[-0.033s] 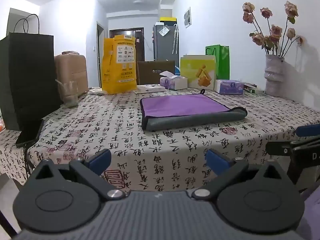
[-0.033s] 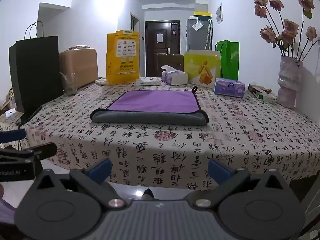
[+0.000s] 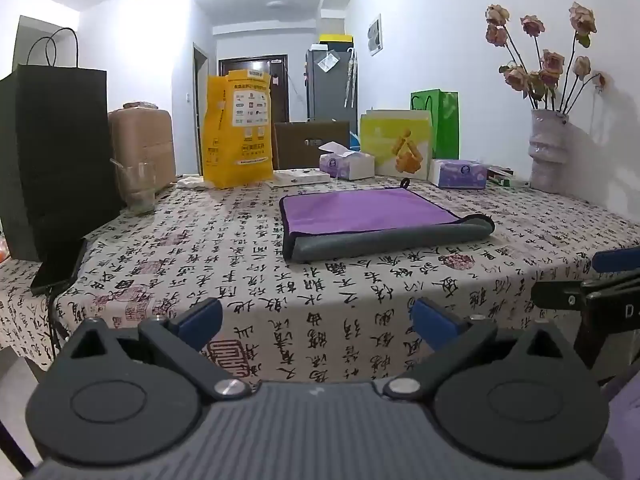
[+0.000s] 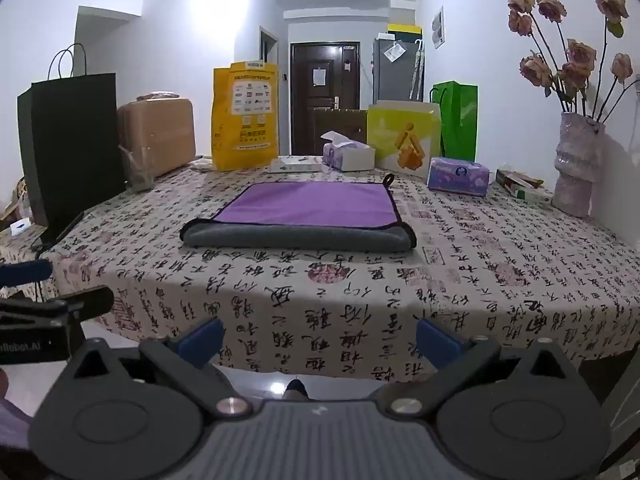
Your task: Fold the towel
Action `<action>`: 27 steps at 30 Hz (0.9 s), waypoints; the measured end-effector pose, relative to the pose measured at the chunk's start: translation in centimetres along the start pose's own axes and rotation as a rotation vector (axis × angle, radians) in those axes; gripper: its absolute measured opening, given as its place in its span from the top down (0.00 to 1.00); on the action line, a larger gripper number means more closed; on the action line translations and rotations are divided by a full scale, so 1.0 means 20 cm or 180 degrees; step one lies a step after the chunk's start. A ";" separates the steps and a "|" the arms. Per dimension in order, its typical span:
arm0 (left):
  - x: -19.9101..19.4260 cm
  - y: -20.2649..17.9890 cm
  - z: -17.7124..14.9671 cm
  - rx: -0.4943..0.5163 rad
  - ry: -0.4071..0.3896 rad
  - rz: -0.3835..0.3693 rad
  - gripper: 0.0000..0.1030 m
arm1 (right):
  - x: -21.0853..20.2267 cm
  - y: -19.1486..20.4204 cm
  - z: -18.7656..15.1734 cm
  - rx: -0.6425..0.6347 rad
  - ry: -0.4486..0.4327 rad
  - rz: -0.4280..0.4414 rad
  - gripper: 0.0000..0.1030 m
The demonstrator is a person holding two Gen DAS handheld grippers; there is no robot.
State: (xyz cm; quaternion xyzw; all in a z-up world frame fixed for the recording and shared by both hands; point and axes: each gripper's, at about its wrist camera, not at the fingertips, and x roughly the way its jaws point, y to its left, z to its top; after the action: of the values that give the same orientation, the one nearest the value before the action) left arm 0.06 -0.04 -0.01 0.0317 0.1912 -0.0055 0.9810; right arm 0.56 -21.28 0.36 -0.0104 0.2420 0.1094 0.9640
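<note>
room: white-walled flat, dark door in the upper middle of both views; a table [image 4: 500, 264] under a calligraphy-print cloth fills the middle band.
towel: the towel [image 4: 304, 216] lies flat at the centre of the frame in the right wrist view, right of centre [image 3: 372, 216] in the left wrist view; purple face up, grey roll along its near edge, small hanging loop at its far right corner.
fold state: it looks folded over once already, the grey near edge being the fold, though the layers cannot be counted from this low angle.
left gripper: the left gripper [image 3: 316, 316] sits at the bottom of its frame, off the table's near edge, tongs spread wide, nothing between them.
right gripper: the right gripper [image 4: 318, 334] likewise low and short of the table, tongs spread, empty.
contact: neither tool touches the towel; both are well apart from it.
left to do: likely a further fold, or none if this shape is the goal.
clutter: vase [image 4: 576, 168] at right, black bag [image 3: 52, 160] at left, clear of the towel.
</note>
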 end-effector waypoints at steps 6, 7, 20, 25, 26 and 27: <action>-0.01 0.00 0.02 -0.0019 -0.0114 -0.0010 0.00 | -0.01 0.00 0.01 -0.0015 -0.0040 0.0055 0.00; -0.01 -0.01 0.04 -0.0011 -0.0096 -0.0011 0.00 | 0.00 0.00 0.01 -0.0021 -0.0029 0.0066 0.00; 0.00 0.01 0.03 -0.0058 -0.0106 -0.0031 0.00 | 0.00 -0.01 0.02 0.0005 -0.0117 0.0028 0.00; 0.00 0.01 0.03 -0.0056 -0.0101 -0.0030 0.00 | 0.00 0.00 0.02 0.0009 -0.0117 0.0033 0.00; 0.00 0.01 0.03 -0.0057 -0.0100 -0.0029 0.00 | 0.00 0.00 0.02 0.0008 -0.0119 0.0032 0.00; 0.00 0.01 0.03 -0.0058 -0.0101 -0.0029 0.00 | 0.00 0.00 0.02 0.0009 -0.0120 0.0032 0.00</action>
State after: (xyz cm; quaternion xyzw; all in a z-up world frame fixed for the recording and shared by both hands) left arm 0.32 0.05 0.63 0.0219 0.1758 -0.0088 0.9841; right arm 0.79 -21.25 0.76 -0.0058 0.2240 0.1141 0.9679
